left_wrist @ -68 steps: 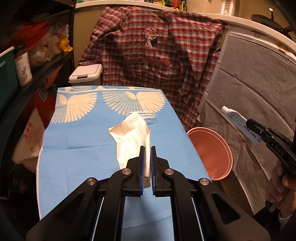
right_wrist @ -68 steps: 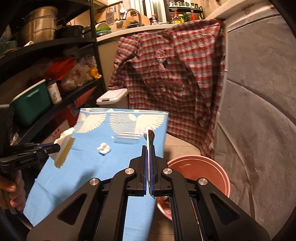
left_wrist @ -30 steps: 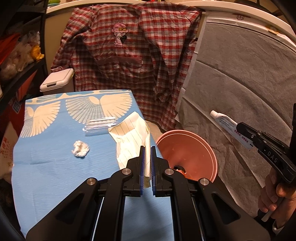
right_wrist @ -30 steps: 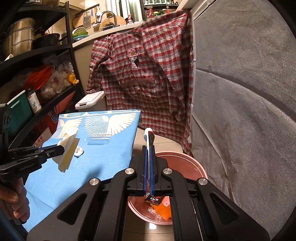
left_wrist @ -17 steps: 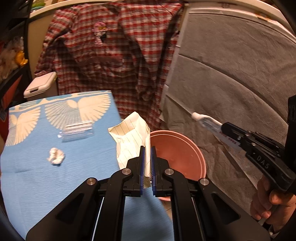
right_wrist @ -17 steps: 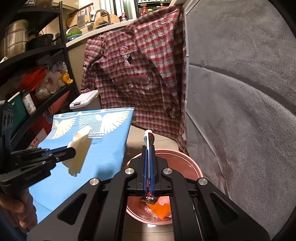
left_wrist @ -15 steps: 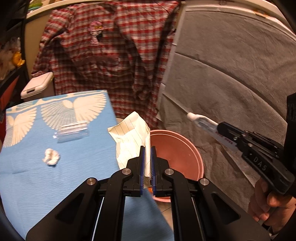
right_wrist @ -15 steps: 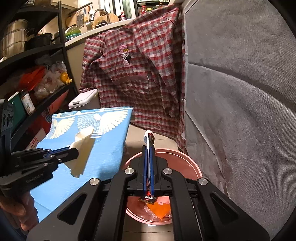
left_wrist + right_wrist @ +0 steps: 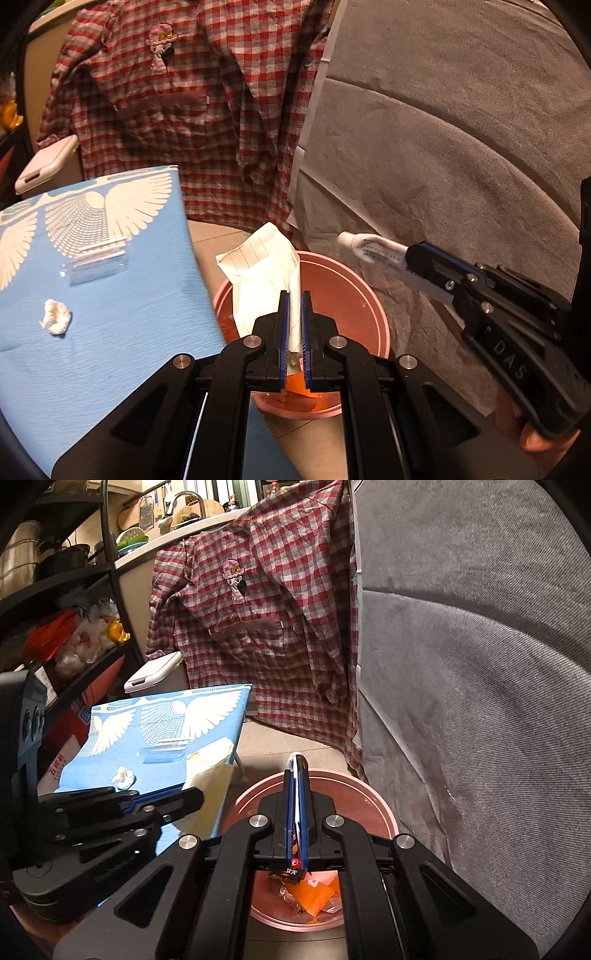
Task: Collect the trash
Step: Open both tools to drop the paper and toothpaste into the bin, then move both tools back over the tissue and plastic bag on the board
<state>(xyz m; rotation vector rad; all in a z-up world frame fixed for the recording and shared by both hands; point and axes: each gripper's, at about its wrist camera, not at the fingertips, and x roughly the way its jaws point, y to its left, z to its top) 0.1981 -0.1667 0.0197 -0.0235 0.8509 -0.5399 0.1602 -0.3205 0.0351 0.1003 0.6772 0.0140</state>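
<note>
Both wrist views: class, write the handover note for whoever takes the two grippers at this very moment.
Left gripper: shut on lined paper, over the pink bin.
Right gripper: shut on toothpaste tube, also above the bin.
Done: orange wrappers lie in the bin.
Left: drop both items, then fetch the tissue wad and clear plastic packet from the blue table.

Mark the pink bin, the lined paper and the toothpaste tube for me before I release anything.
pink bin [image 9: 364, 291]: left wrist view, bare inner wall at the right.
lined paper [image 9: 258, 266]: left wrist view, middle of the crumpled sheet above the fingertips.
toothpaste tube [image 9: 376, 251]: left wrist view, white printed body near the cap.
</note>
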